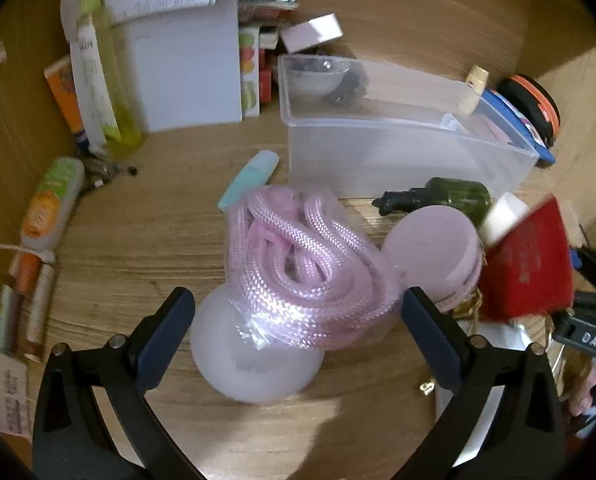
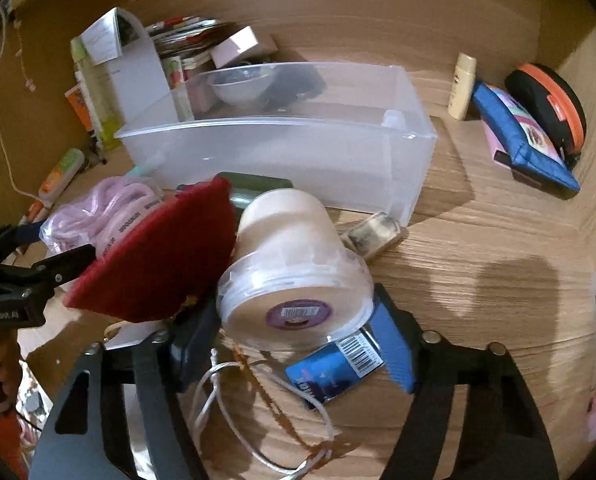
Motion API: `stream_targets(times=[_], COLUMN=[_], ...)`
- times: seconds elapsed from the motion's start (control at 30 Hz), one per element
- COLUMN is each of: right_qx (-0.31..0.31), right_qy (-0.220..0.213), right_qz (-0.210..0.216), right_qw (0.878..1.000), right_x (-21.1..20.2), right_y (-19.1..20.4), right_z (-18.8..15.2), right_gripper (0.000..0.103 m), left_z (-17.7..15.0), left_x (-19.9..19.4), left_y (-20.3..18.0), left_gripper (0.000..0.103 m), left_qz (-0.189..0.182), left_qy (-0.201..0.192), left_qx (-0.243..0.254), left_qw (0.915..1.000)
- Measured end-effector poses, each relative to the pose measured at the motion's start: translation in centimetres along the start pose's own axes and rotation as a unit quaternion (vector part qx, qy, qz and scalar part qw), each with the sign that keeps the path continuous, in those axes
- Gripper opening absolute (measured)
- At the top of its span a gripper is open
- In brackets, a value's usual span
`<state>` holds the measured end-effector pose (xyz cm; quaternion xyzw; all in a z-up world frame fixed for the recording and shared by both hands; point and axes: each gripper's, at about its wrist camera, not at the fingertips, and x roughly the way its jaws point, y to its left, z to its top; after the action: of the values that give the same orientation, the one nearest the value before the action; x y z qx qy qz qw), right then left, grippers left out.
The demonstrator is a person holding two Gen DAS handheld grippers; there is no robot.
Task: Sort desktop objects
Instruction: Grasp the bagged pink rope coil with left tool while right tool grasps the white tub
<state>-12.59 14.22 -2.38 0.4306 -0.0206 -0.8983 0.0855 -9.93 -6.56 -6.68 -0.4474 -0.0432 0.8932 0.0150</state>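
In the left wrist view my left gripper [image 1: 298, 320] is open, its jaws on either side of a bagged pink braided cord [image 1: 298, 264] that lies on a white round jar [image 1: 253, 360]. A pink-lidded jar [image 1: 438, 252], a dark green pump bottle [image 1: 454, 196] and a red pouch [image 1: 526, 264] lie to the right. In the right wrist view my right gripper [image 2: 298, 344] has its jaws around a cream tub with a clear lid [image 2: 293, 276], which lies on its side. Whether the pads press it I cannot tell. The clear plastic bin [image 2: 281, 148] stands behind.
A blue pouch [image 2: 526, 136], an orange-rimmed black case [image 2: 550, 100] and a small cream bottle [image 2: 462, 84] lie at the right. A white box [image 1: 185, 72], tubes and books stand at the back left. A blue packet [image 2: 334, 368] and white string [image 2: 225, 400] lie under the right gripper.
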Motion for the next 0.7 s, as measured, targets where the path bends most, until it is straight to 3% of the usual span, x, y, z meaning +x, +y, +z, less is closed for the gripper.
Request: stream_targets(times=[0.23,0.33,0.47,0.53,0.63,0.7], right_qx=[0.005,-0.002,-0.005,-0.008,-0.011,-0.010], right_qy=[-0.003,-0.007,-0.016,-0.024,-0.032,-0.034], right_qz=[0.002,-0.004,-0.015,-0.024,-0.032,-0.033], right_qw=[1.000,1.000,1.000,0.999,0.999,0.999], right_x=[0.0,-0.2,-0.6,-1.0,-1.5,-1.6], right_y=[-0.4,-0.5,-0.8,-1.0,-1.1,-1.3], right_z=[0.0,-0.2,-0.3,-0.3,-0.3,-0.2], right_gripper=[0.068,0.068,0.068,0.068,0.067,0.067], left_z=[1.2,1.5,1.9,2.0,2.1,2.0], left_x=[1.8,2.7,3.4,3.3,2.8,2.8], left_y=[1.3,0.9,-0.3,-0.6,-0.7,-0.4], left_gripper=[0.103,0.103,0.102,0.097,0.076,0.073], left_qz=[-0.035,-0.029,0.019,0.035,0.047,0.045], left_qy=[0.037,0.049,0.039,0.029,0.011,0.007], left_qx=[-0.054,-0.057,-0.028,-0.016,-0.007,-0.008], left_qw=[0.9973,0.9967,0.9987,0.9989,0.9988,0.9989])
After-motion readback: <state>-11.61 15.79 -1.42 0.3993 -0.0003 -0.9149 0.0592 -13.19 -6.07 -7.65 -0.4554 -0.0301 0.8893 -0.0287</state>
